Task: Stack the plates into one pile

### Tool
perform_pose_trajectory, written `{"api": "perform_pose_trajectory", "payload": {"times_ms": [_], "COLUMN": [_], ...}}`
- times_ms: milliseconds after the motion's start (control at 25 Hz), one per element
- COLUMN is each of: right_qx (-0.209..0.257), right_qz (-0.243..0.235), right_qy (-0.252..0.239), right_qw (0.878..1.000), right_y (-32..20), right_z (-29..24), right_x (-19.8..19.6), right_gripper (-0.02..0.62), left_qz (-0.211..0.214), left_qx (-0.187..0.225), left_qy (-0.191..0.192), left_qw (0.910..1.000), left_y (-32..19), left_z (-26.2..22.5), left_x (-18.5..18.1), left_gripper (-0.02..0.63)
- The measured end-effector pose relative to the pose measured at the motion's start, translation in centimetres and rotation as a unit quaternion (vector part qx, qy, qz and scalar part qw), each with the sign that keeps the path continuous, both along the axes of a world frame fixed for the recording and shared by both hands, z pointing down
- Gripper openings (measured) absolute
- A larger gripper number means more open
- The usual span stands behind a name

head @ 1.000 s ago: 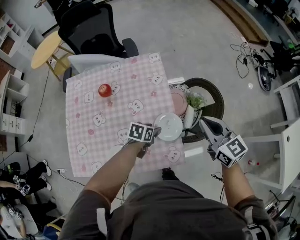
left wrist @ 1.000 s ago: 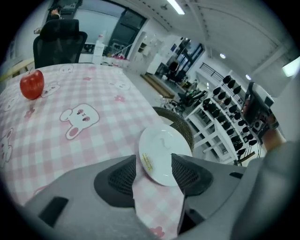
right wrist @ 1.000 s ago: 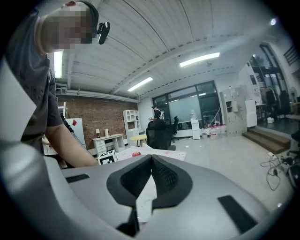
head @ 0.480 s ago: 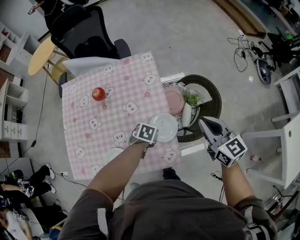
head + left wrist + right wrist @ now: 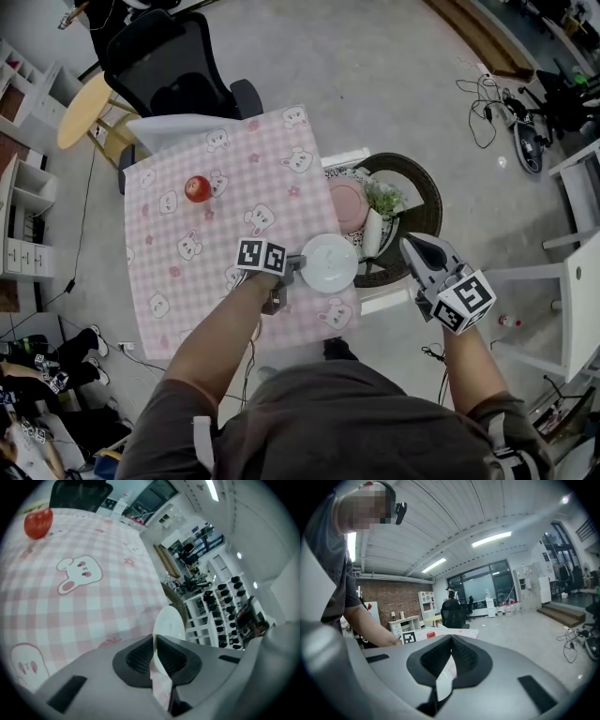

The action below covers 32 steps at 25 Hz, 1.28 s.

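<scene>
Left tool (image 5: 300,267) just closed pinching plate (image 5: 331,262) rim | right tool (image 5: 406,243) pressed together, beyond table (image 5: 178,234)

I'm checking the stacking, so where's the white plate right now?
In the head view, the white plate is at the table's near right edge, beside the round basket. Its rim is between the jaws of the left gripper, which have just closed on it.

Head view: bright, even indoor light. The table (image 5: 178,244) is sharp and shadows are faint. The white plate (image 5: 329,262) at the table's near right corner is almost blown out. Both gripper views: heavy fisheye bending, black corners. Ceiling lights (image 5: 491,538) far beyond the table flare white. The left gripper (image 5: 154,641) looks soft, close to the lens.
</scene>
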State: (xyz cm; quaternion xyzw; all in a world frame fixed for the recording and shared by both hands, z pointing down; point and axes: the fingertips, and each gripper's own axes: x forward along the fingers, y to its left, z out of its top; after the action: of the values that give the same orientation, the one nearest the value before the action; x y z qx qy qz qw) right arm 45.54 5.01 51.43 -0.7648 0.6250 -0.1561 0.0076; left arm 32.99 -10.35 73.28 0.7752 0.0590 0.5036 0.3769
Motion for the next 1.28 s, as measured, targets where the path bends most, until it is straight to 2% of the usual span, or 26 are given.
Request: {"api": "perform_pose_trajectory", "payload": {"times_ms": [200, 400, 600, 800, 960, 1080, 1280], "right_qx": [-0.004, -0.004, -0.003, 0.002, 0.012, 0.018, 0.017], "right_qz": [-0.006, -0.024, -0.054, -0.095, -0.141, -0.181, -0.222], "right_qy": [-0.003, -0.001, 0.006, 0.014, 0.022, 0.025, 0.031], "right_qw": [1.000, 1.000, 0.999, 0.995, 0.990, 0.983, 0.975], "right_y": [-0.9, -2.6, -5.7, -10.1, -14.5, -18.0, -21.8], "right_z": [-0.1, -0.4, -1.0, -2.1, -3.3, -3.7, -4.4], "right_x": [-0.1, -0.2, -1.3, -3.5, -6.7, -9.5, -13.8], "right_gripper": [-0.006, -0.008, -0.006, -0.008, -0.006, -0.006, -0.006], "left_qz": [-0.035, -0.062, -0.098, -0.145, -0.189, -0.233, -0.283], "left_qx": [-0.107, -0.142, -0.146, -0.138, -0.121, -0.109, -0.106], "left_qy": [0.060, 0.102, 0.134, 0.158, 0.164, 0.164, 0.155], "left_qw": [0.9919, 0.9827, 0.9752, 0.9671, 0.9605, 0.9521, 0.9407], "left_y": [0.7, 0.6, -1.7, -5.1, -8.1, -9.9, -11.2], "left_z": [-2.4, -4.5, -6.7, -9.1, -10.1, -10.0, -9.2], "left_x": [-0.9, -1.7, -4.0, -8.1, -13.4, -18.2, -25.0], "left_gripper": [0.015, 0.014, 0.014, 0.014, 0.014, 0.014, 0.014]}}
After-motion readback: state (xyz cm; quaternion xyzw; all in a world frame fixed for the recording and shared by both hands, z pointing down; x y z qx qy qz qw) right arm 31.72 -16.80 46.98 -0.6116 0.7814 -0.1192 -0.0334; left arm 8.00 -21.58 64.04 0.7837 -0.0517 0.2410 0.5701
